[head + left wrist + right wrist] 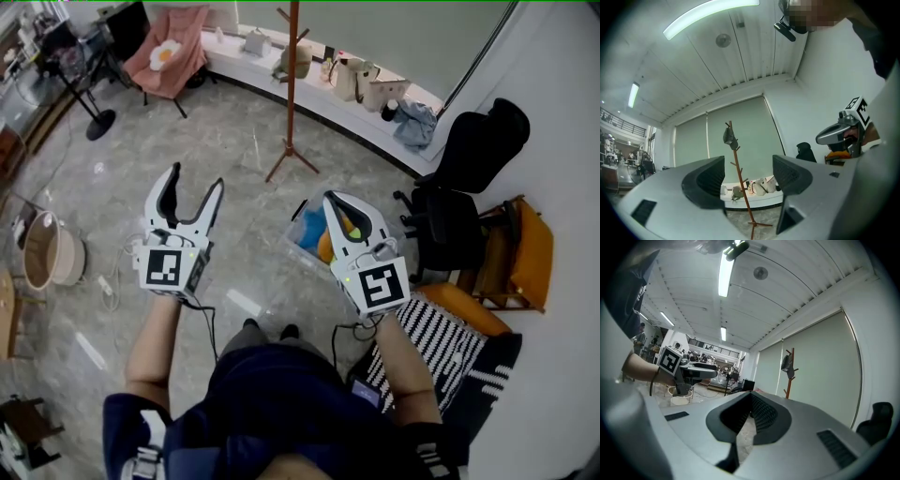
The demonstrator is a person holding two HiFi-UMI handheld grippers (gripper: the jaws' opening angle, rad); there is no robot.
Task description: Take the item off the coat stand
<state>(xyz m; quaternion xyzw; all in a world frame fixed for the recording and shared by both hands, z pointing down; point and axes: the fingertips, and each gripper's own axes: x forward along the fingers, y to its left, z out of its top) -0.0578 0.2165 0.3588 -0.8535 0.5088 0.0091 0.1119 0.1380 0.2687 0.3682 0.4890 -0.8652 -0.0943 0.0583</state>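
Note:
A brown wooden coat stand (291, 94) rises from the tiled floor ahead of me. The item, a dark grey cap-like thing (730, 137), hangs near the stand's top (786, 363); the head view cuts that top off. My left gripper (196, 178) is held at waist height, far short of the stand, open wide with nothing between its jaws (747, 176). The stand (742, 190) shows through that gap. My right gripper (330, 200) is held alongside, shut and empty (750, 399). Each gripper appears in the other's view.
A clear bin of coloured things (314, 232) sits on the floor just past the right gripper. A black office chair (459, 187) and an orange-cushioned wooden chair (520, 253) stand at the right. Bags (366, 82) line the white window ledge. A pink chair (169, 47) is far left.

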